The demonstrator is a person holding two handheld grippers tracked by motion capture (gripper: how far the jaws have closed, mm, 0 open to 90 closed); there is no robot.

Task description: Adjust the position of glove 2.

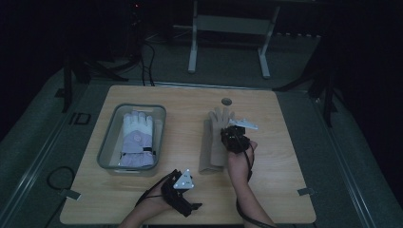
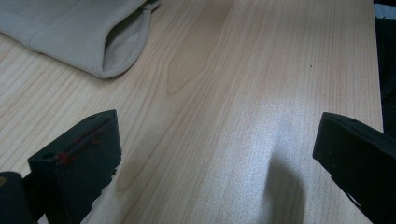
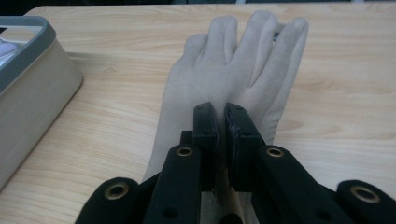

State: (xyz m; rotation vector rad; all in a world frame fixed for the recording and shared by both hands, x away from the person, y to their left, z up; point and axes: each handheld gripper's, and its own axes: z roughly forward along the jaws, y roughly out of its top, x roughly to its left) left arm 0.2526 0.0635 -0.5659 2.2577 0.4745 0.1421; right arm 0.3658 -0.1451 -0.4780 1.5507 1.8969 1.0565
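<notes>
**Pinching the beige glove for the move to the tray**

The flat beige fabric glove (image 1: 215,140) lies on the pale wooden bench (image 1: 280,190), just to the right of the grey plastic tray (image 1: 107,137), its fingertips pointing away from the person. A white and lilac padded glove (image 1: 137,140) already lies inside that tray, so the likely step is lifting the beige one to join it.

The right gripper (image 3: 223,122) sits over the palm of the beige glove, right of the tray. Its fingers (image 3: 205,126) are drawn almost together, with only a narrow slit between them; they look to be nipping a fold of cloth, though the pinch itself is hidden beneath them. To do this well, the grip should take both layers of fabric, then rise straight up so the limp cuff clears the tray's rim.

The left gripper (image 1: 183,192) waits near the tray's front right corner, close to the beige cuff, with fingers (image 2: 81,154) spread wide and holding nothing.
</notes>
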